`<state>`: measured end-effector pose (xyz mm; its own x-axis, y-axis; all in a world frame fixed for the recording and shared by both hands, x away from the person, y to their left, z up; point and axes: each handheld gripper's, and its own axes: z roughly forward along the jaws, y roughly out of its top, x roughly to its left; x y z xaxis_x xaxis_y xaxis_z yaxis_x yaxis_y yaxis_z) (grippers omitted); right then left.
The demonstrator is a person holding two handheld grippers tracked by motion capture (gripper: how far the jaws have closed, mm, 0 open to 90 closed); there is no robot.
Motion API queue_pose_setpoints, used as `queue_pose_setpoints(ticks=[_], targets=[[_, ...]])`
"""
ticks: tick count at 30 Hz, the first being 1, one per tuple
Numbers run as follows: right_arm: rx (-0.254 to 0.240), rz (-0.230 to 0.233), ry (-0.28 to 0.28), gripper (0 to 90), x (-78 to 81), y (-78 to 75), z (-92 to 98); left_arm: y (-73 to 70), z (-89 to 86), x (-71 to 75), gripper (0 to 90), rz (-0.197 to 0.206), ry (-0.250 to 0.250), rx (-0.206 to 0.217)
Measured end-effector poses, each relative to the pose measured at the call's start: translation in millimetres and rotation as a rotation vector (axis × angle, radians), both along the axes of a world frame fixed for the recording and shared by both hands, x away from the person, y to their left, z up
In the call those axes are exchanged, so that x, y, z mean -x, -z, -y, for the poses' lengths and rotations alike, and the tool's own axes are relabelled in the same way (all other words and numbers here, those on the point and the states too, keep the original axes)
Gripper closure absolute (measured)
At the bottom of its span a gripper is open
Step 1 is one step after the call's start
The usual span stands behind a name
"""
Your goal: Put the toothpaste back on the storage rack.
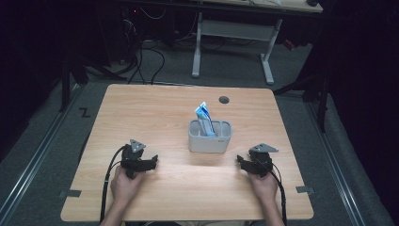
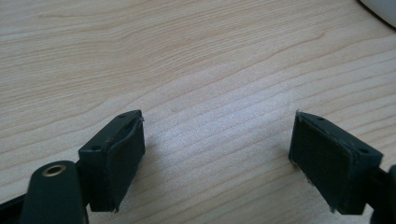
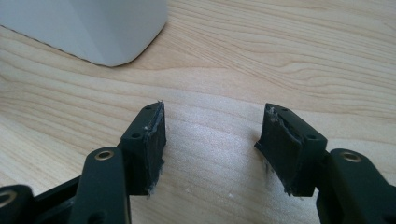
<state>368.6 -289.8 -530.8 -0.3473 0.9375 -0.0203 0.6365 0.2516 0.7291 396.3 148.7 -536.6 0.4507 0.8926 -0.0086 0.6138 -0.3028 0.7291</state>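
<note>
One wooden table (image 1: 141, 113), grey carpet (image 1: 42, 155), dark room.

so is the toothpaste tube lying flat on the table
No, the toothpaste tube stands upright in the left compartment of the grey holder, its top sticking out above the rim.

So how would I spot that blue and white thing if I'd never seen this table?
Find the wooden table and, near its middle, the grey holder with compartments along its top. The tube stands in the holder's left compartment, leaning a little. It is the one blue-and-white thing, poking well above the grey rim.
</note>
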Motion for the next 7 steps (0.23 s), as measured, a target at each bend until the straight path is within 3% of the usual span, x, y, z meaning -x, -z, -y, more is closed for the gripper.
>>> queue_pose_setpoints(ticks=[7], targets=[[0.0, 0.0, 0.014, 40.0, 1.3, 0.0, -0.7, 0.1, 0.1, 0.1, 18.3, 0.001, 0.002, 0.001]])
